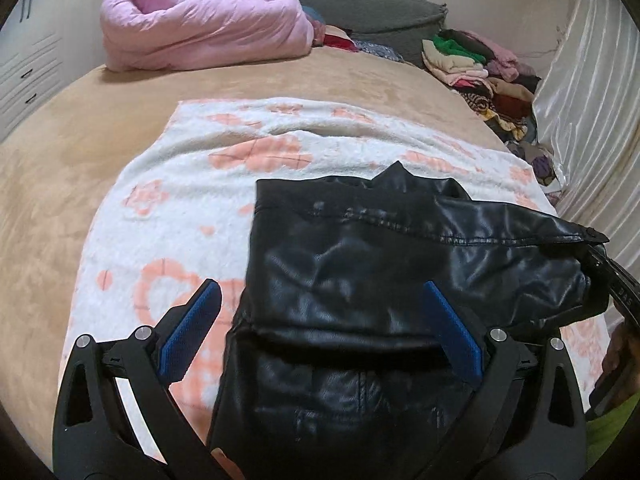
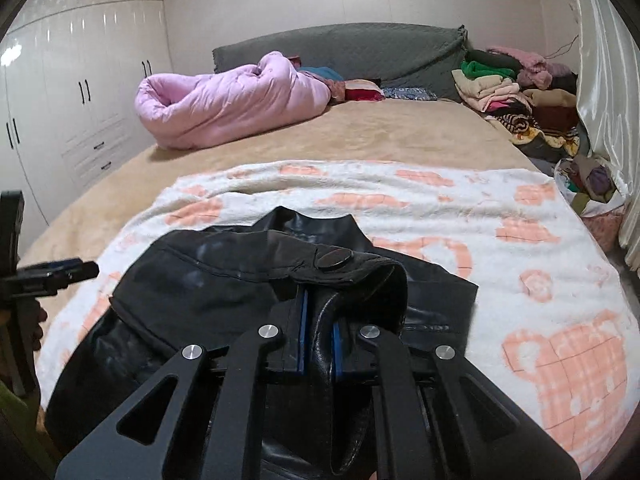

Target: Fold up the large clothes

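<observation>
A black leather jacket [image 1: 400,248] lies on a white blanket with peach patterns [image 1: 180,208] spread over the bed. My left gripper [image 1: 320,286] hovers open and wide over the jacket's near left part; its blue pads [image 1: 192,328] touch nothing. In the right wrist view my right gripper [image 2: 320,312] is shut on a fold of the jacket [image 2: 208,280] just below a sleeve cuff with a round snap button [image 2: 335,258]. The cuff drapes over the fingertips. The left gripper [image 2: 68,270] shows at the left edge of that view.
A rolled pink duvet [image 1: 200,32] lies at the far end of the tan bed [image 1: 80,140] by a grey headboard [image 2: 360,48]. A pile of clothes [image 1: 480,64] fills the far right corner. A shiny curtain [image 1: 592,80] hangs on the right; a white wardrobe [image 2: 80,80] stands on the left.
</observation>
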